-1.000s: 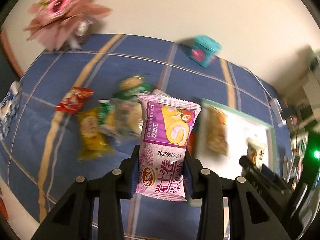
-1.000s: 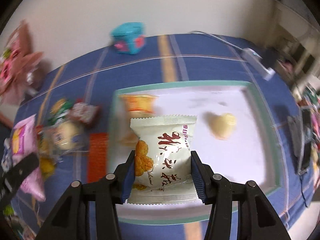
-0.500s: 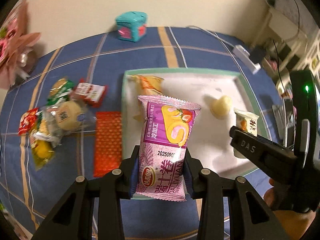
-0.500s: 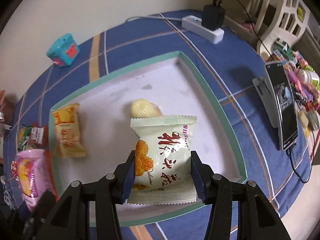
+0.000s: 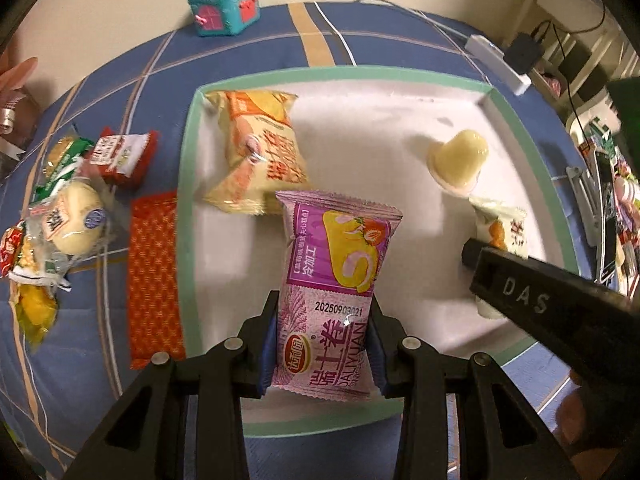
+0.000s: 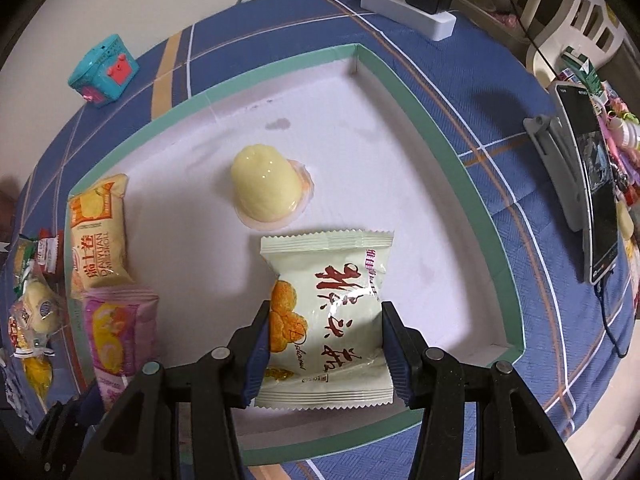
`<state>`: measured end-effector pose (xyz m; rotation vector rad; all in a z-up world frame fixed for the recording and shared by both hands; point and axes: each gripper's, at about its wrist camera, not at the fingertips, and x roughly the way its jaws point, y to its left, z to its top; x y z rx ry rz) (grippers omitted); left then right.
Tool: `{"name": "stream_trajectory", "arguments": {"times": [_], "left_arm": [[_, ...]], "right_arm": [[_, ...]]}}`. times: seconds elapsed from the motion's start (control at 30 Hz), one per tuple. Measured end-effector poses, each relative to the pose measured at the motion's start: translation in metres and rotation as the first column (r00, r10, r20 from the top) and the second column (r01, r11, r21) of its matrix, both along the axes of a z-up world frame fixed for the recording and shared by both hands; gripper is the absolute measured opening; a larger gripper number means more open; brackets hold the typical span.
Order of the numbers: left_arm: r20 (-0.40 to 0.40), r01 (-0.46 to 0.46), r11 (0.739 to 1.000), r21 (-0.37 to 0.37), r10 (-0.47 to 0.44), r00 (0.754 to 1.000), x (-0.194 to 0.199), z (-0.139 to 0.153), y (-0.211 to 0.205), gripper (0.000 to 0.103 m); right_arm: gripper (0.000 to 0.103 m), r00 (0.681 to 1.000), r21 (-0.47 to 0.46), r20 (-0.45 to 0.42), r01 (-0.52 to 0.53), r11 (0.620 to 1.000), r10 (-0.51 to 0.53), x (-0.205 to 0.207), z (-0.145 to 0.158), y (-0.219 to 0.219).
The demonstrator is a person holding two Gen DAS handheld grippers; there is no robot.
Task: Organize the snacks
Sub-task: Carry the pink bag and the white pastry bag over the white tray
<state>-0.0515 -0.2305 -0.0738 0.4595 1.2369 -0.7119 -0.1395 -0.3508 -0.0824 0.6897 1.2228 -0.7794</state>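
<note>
Snacks, current holdings. Your left gripper [image 5: 322, 344] is clenched on a purple-and-pink plastic cake-roll packet [image 5: 334, 288], pads pressing both its long sides, the packet held upright over the near part of the white tray with the green rim [image 5: 185, 200]. Your right gripper [image 6: 324, 344] is clamped on a pale green crinkle-edged snack packet with red lettering [image 6: 328, 312], also above the tray's near half.

Inside the tray, beyond your grippers: one yellow-orange wrapped cake packet [image 5: 260, 148] lying near the left rim, and one pale yellow jelly cup [image 6: 266, 190] resting mouth-down towards the middle.

Outside the tray, on the blue checked tablecloth [image 5: 248, 44], to the left: a flat orange patterned wrapper [image 5: 154, 276] just beside the rim; a red-and-white small packet [image 5: 124, 154]; a clear-wrapped round bun [image 5: 72, 216] in a loose heap with green and yellow packets.

Farther back: a teal house-shaped box with pink doors [image 5: 224, 8] near the cloth's far edge, a white power strip [image 6: 408, 6] with a black plug, and a phone on a grey stand [image 6: 588, 184] at the right.
</note>
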Motion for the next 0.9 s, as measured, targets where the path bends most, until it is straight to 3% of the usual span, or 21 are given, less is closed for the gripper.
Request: {"name": "stream_trajectory", "arguments": {"times": [0.47,0.7,0.9], "left_arm": [[0.034,0.04,0.999,0.035,-0.041,0.999,-0.014,-0.01,-0.015,0.043],[0.018,0.041,0.999,0.035,-0.041,0.999,-0.015,-0.008,-0.017,0.054],[0.015,0.028,0.999,0.022,-0.029,0.999,-0.014,0.002,-0.017,0.055]], "right_arm": [[0.056,0.999,-0.036,-0.037,-0.029,0.999,0.028,0.013,-0.001,0.013],[0.056,0.999,-0.035,-0.038,-0.029,0.999,0.028,0.014,-0.002,0.012],[0.059,0.999,-0.025,-0.048,-0.027,0.999,0.026,0.015,-0.002,0.01]]}}
